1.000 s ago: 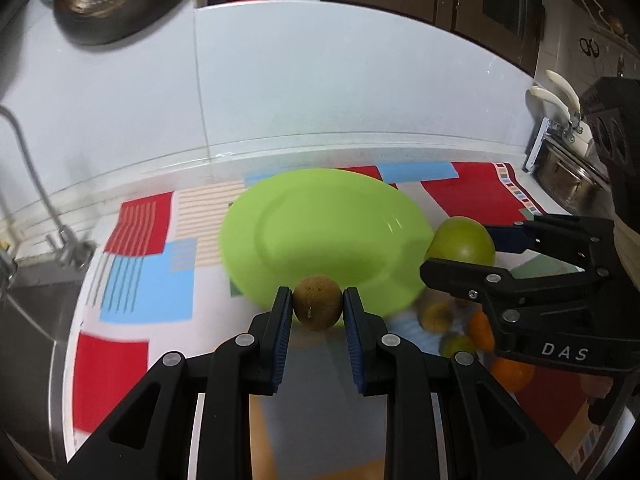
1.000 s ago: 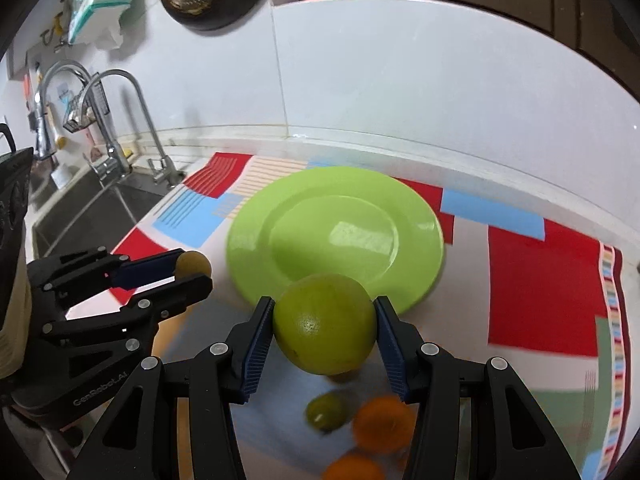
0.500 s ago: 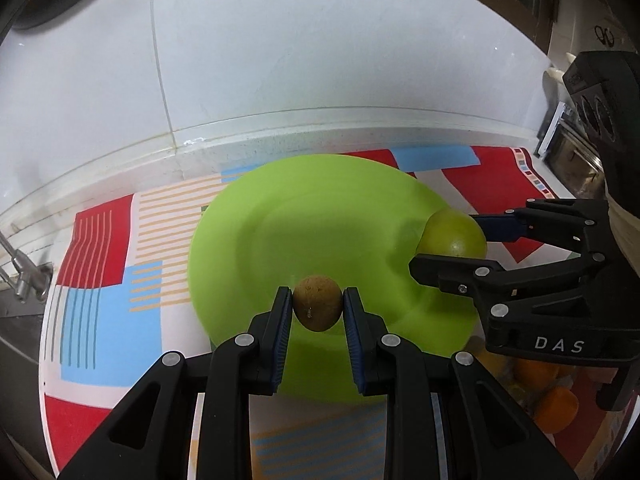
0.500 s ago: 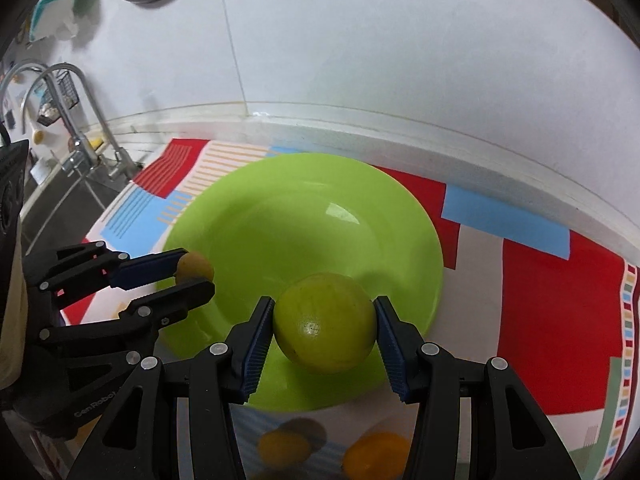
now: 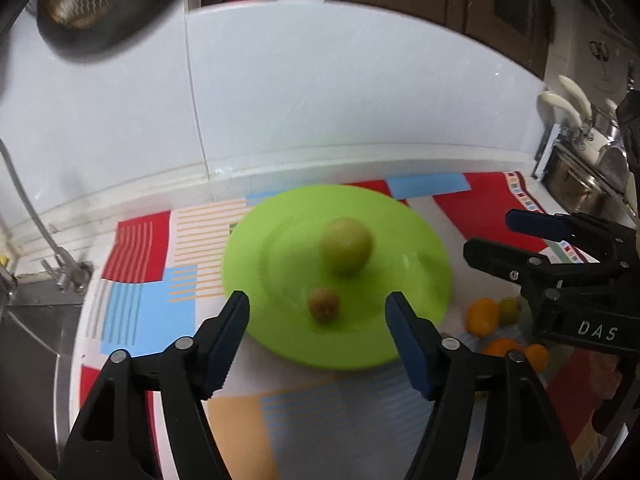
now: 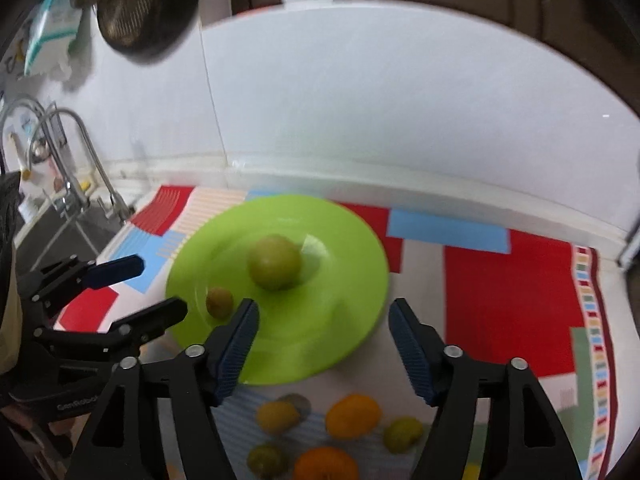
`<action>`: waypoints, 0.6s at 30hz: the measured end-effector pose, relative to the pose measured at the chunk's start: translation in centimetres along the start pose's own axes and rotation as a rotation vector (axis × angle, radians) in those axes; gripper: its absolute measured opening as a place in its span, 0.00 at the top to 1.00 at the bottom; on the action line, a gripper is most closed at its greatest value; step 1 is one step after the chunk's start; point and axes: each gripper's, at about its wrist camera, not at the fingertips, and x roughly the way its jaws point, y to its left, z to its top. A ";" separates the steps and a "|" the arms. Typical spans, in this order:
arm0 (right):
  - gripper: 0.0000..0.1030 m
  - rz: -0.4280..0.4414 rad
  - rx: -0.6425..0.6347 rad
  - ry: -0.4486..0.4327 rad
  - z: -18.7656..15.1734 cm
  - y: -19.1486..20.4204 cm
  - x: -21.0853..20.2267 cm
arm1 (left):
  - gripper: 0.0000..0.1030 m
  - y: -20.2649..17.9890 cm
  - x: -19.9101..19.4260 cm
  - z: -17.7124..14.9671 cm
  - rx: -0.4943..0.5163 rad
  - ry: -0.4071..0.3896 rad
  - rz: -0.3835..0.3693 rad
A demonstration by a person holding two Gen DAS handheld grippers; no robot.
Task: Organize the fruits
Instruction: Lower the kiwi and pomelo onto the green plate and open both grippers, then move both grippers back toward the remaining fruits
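A green plate [image 5: 416, 248] [image 6: 344, 312] lies on a patchwork cloth. On it sit a large green fruit [image 5: 346, 245] [image 6: 275, 262] and a small brown fruit [image 5: 323, 303] [image 6: 219, 301]. My left gripper [image 5: 318, 330] is open and empty above the plate's near edge; it also shows at the left of the right wrist view [image 6: 140, 288]. My right gripper [image 6: 323, 334] is open and empty over the plate's near side; it also shows at the right of the left wrist view [image 5: 508, 236]. Several orange and yellow-green fruits [image 6: 352, 412] [image 5: 484, 316] lie on the cloth near the plate.
A sink with a curved faucet [image 6: 80, 160] is at the left. A white tiled wall [image 5: 320, 100] runs behind the plate. A dark strainer [image 6: 140, 8] hangs on the wall at upper left. Metal cookware [image 5: 580, 176] stands at the far right.
Both grippers have opened and drawn back from the plate. The large green fruit and the small brown fruit have left the jaws and now rest on the plate.
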 end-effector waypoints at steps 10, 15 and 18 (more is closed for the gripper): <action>0.22 -0.099 0.072 -0.159 -2.3 -1.8 -8.7 | 0.13 -3.9 -7.2 -1.3 0.021 -0.113 0.005; 0.21 -0.141 0.049 -0.209 -3.7 -2.4 -12.2 | 0.12 -6.1 -9.5 -1.9 0.039 -0.142 0.006; 0.20 -0.150 0.034 -0.227 -4.5 -2.8 -13.8 | 0.12 -7.4 -10.5 -2.4 0.039 -0.160 0.007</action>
